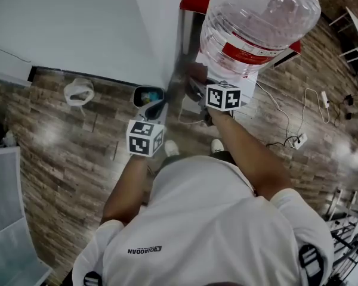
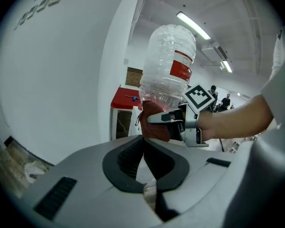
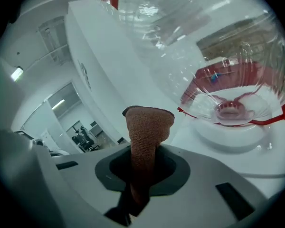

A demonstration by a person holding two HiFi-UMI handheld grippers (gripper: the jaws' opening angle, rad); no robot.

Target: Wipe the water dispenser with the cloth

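The water dispenser [image 1: 246, 83] is white with a red top, and a big clear bottle [image 1: 256, 16] stands upside down on it. My right gripper [image 1: 197, 89] is shut on a reddish-brown cloth [image 3: 147, 137], which sticks up between its jaws. In the right gripper view the cloth is just short of the bottle [image 3: 194, 42] and the dispenser's white top [image 3: 237, 148]. The left gripper view shows the right gripper [image 2: 154, 119] pressing the cloth [image 2: 154, 128] at the bottle's base. My left gripper [image 1: 156, 108] hangs lower left of the dispenser. Its pads [image 2: 128, 156] meet at the tips, with nothing between them.
A small bin [image 1: 148, 95] with a dark liner stands on the wooden floor by the white wall [image 1: 77, 22]. A white bag [image 1: 79, 91] lies left of it. A power strip [image 1: 298, 139] with cables lies on the right. A pale chair [image 1: 6, 219] is at the lower left.
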